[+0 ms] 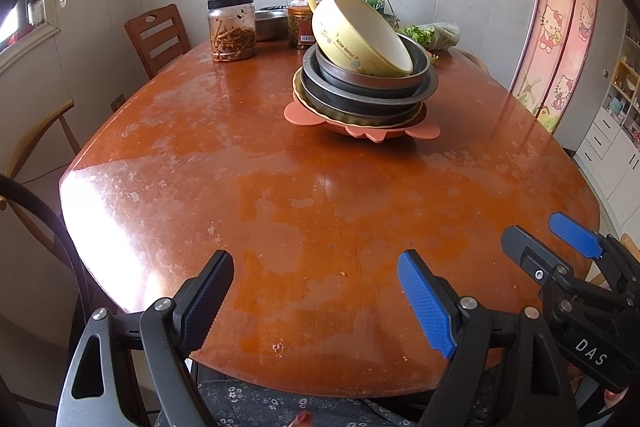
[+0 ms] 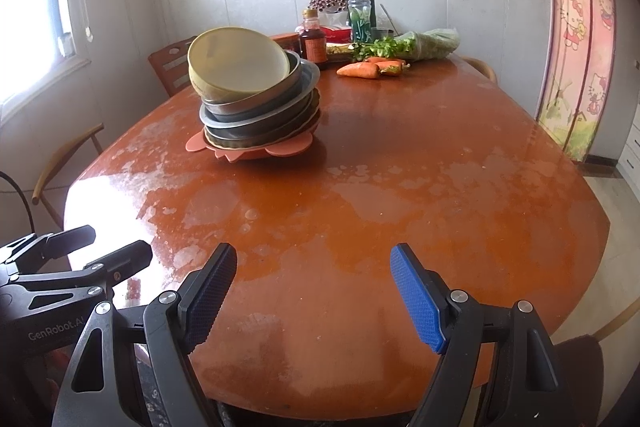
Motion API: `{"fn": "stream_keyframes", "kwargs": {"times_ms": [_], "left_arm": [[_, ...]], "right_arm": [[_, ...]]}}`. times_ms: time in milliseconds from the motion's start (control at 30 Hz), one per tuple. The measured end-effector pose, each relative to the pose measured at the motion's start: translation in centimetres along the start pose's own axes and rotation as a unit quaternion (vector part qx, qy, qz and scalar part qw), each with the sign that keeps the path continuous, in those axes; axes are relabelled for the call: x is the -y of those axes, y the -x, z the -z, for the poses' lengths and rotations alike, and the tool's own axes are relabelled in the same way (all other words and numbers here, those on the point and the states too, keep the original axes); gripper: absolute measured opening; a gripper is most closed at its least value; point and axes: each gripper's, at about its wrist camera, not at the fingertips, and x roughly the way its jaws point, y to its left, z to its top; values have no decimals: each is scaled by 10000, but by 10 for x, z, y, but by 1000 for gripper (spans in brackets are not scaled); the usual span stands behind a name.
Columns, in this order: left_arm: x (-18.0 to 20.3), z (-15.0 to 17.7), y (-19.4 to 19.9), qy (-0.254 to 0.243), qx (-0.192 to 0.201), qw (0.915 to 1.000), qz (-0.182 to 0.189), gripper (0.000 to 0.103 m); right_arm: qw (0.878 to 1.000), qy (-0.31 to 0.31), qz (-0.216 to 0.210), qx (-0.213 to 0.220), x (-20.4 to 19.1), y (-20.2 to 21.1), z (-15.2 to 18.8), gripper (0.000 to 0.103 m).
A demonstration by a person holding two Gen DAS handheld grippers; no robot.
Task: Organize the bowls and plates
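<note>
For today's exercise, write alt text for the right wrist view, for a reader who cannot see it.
A yellow bowl sits tilted atop a stack of metal dishes on an orange plate, far across a worn wooden table. The open right gripper is in the foreground, holding nothing, with the left gripper at the left edge. Carrots and bottles lie beyond.

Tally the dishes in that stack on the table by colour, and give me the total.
yellow bowl: 1, tilted on top
steel dishes: 3, as far as the rims show
olive fluted dish: 1
salmon plate: 1, at the bottom
Total: 6
</note>
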Motion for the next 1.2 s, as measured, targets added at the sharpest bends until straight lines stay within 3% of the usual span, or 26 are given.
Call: {"fn": "stream_keyframes", "kwargs": {"times_ms": [933,1200], "left_arm": [[-7,1,-10,34,-143,9999,-26,84],[-45,-15,-37,348,-395,9986,56,84]], "right_arm": [[9999,42,60,-79,3,-8,1,81],[9993,-67,150,-339,47,-25,-12,81]]}}
